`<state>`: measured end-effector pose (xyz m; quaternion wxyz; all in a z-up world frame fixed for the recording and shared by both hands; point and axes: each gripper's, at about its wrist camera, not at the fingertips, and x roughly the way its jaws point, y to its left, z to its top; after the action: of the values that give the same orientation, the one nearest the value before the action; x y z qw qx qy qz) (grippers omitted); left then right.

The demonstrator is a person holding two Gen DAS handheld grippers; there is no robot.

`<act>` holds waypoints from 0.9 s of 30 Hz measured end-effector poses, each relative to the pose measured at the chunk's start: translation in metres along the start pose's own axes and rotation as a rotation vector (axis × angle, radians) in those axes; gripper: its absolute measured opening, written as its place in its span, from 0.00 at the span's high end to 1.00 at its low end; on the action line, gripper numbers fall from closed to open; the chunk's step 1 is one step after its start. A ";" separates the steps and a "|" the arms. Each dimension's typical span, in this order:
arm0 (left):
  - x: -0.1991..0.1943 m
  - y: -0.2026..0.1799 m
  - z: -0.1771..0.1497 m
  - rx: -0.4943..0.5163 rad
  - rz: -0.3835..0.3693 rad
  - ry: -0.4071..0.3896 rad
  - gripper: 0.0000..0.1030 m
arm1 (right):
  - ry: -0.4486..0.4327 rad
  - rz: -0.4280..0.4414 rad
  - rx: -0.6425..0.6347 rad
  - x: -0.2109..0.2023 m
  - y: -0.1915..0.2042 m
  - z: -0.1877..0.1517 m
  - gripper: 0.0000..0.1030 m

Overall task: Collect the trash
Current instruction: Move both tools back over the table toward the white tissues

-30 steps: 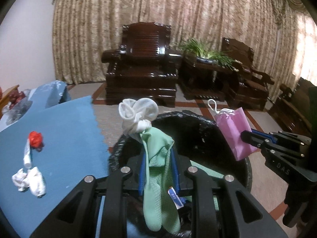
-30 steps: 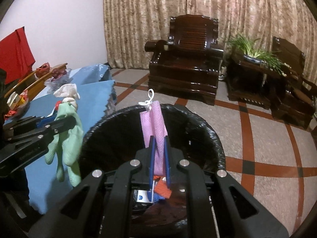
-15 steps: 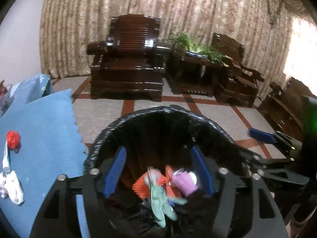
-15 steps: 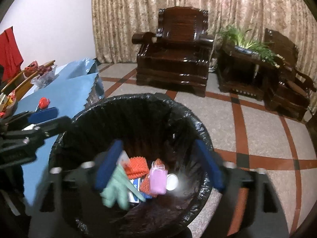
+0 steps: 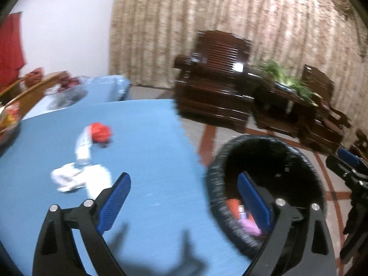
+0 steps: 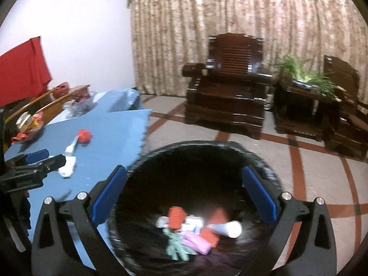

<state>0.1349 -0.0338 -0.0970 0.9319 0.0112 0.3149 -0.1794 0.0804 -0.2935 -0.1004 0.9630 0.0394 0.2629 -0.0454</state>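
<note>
Blue felt-like tablecloth, round black-lined bin — both tongs newly spread wide, empty.

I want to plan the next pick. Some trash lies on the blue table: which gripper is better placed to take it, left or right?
Left. The left gripper is open, empty, and over the blue table, near the white wad. The right gripper, also open and empty, is over the trash bin.
</note>
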 end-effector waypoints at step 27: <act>-0.038 0.191 -0.032 -0.186 0.331 -0.055 0.11 | 0.092 0.233 -0.151 0.110 0.218 0.011 0.05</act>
<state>0.1536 0.1619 -0.1178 0.9540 -0.0281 0.2984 0.0057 0.2039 -0.0858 -0.1362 0.9488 -0.0009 0.3032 0.0883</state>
